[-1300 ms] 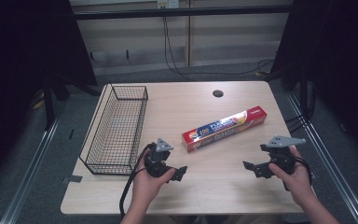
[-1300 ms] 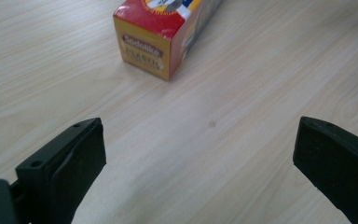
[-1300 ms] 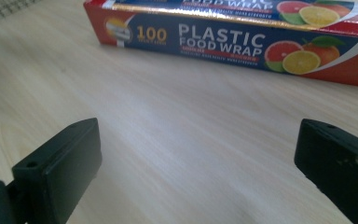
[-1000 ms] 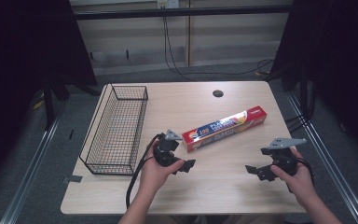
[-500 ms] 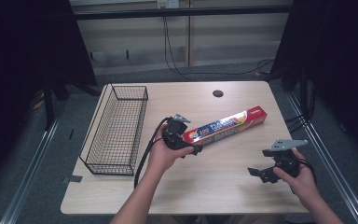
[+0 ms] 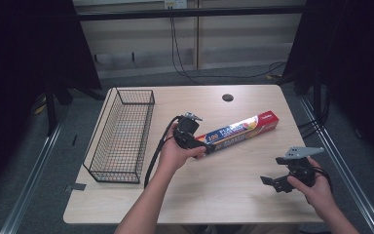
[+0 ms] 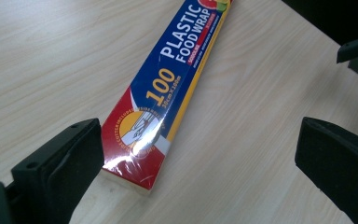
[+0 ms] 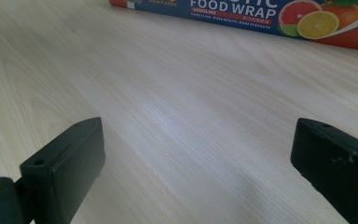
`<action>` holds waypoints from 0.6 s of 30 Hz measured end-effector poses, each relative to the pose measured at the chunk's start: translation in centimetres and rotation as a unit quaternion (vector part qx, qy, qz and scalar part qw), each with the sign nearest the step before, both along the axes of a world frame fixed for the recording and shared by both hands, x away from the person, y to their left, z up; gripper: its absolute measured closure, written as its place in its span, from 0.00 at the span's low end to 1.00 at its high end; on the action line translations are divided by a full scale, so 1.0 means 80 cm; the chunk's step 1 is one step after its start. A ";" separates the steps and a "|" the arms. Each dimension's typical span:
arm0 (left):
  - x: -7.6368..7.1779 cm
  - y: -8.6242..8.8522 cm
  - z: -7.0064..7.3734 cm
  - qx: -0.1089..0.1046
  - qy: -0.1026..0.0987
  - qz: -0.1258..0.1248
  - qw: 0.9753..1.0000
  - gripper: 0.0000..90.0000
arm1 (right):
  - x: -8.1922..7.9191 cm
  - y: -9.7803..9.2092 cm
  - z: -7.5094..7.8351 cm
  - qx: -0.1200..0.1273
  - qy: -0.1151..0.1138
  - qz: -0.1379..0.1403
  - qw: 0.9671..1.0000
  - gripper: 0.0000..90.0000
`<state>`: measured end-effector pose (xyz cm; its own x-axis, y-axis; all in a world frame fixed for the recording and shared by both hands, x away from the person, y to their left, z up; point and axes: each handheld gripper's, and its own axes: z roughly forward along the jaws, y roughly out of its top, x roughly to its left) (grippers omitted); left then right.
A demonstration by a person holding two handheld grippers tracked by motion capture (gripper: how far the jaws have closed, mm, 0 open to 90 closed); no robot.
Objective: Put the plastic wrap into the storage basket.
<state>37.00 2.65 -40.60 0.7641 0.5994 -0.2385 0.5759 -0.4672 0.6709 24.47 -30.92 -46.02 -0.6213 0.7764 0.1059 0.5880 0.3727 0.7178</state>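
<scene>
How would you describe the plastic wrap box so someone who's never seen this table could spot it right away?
On the wooden table, look right of the wire basket, near the middle. The wrap box lies there flat and slanted, its near end between the open jaws of the left gripper. It is the one long, thin, colourful thing: blue and red, printed "PLASTIC FOOD WRAP" and "100".
</scene>
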 end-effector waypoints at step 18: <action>0.031 -0.023 -0.003 0.006 0.007 -0.002 1.000 0.02 | -0.001 -0.003 0.000 -0.004 -0.006 0.003 1.000 0.04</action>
